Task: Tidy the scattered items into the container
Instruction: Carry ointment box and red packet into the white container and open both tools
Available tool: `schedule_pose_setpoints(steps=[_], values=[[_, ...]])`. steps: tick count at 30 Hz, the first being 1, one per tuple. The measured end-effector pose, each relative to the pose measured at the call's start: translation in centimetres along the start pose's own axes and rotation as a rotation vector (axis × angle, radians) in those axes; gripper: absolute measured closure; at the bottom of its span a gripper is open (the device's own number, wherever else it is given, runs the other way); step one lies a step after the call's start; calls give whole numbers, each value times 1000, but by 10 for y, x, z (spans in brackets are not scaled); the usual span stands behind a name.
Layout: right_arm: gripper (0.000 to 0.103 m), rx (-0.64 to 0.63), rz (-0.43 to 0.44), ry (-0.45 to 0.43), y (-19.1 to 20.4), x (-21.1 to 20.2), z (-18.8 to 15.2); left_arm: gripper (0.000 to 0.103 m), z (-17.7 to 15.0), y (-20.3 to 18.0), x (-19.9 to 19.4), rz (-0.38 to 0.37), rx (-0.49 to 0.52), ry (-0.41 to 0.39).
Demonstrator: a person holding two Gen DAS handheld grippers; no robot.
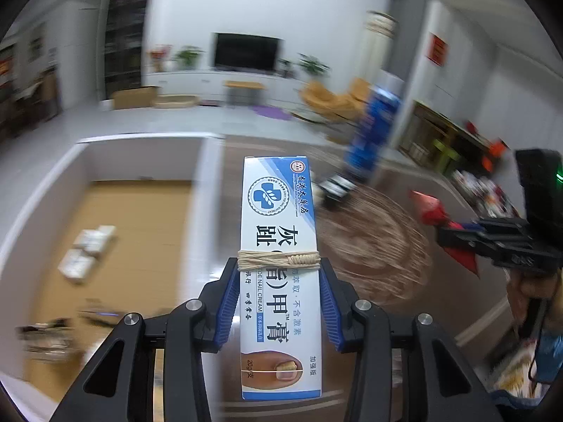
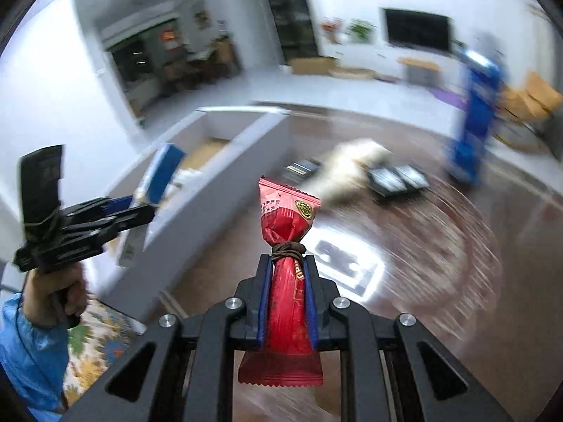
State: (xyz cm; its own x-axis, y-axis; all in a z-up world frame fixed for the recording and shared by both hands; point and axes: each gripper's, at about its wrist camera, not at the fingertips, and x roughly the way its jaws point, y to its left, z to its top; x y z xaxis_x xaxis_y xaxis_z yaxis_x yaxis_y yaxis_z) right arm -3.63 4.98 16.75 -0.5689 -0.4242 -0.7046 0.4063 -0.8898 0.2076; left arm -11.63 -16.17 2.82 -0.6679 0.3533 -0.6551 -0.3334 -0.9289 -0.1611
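Left tool (image 1: 279, 267) is clamped on a white-and-blue nail cream box (image 1: 279, 246), its blue pads pressing both long sides, a tan band wound round the box just at the fingertips. The box points forward, above the tabletop (image 1: 369, 246), just right of the container's near wall. To the left lies the white-walled container (image 1: 140, 147) with a cardboard-brown floor; a few small pale packets (image 1: 86, 249) rest inside, blurred. Farther right on the tabletop stands a tall blue can (image 1: 373, 130), with a small dark item at its foot, probably a packet, though blur hides it.

Right tool (image 2: 288, 263) is closed on a red snack packet (image 2: 286, 221), a brown band tied round the packet's neck at the fingertips; the packet is held above the brown tabletop, well right of the container (image 2: 225, 176). Beyond it lie dark flat packets (image 2: 397, 179) and a pale blurred object (image 2: 348, 168), with the blue can (image 2: 475, 112) at far right.
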Motion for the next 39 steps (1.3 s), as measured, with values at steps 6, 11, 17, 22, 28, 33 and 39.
schedule_pose_setpoints(steps=[6, 11, 17, 22, 28, 33, 39], values=[[85, -168, 125, -26, 118, 54, 64, 60, 12, 118, -28, 185, -120, 1], [85, -252, 145, 11, 181, 126, 94, 60, 0, 174, -19, 240, -207, 61], [84, -220, 139, 102, 195, 193, 91, 59, -22, 198, 3, 280, -253, 130], [23, -186, 142, 150, 189, 218, 77, 51, -32, 205, 22, 352, -254, 207], [13, -32, 292, 105, 147, 211, 68, 32, -33, 181, 24, 428, -173, 176], [12, 93, 469, 47, 108, 181, 57, 30, -35, 152, 25, 430, -125, 163], [1, 217, 861, -10, 54, 124, 31, 30, -28, 90, 11, 385, -16, 90]])
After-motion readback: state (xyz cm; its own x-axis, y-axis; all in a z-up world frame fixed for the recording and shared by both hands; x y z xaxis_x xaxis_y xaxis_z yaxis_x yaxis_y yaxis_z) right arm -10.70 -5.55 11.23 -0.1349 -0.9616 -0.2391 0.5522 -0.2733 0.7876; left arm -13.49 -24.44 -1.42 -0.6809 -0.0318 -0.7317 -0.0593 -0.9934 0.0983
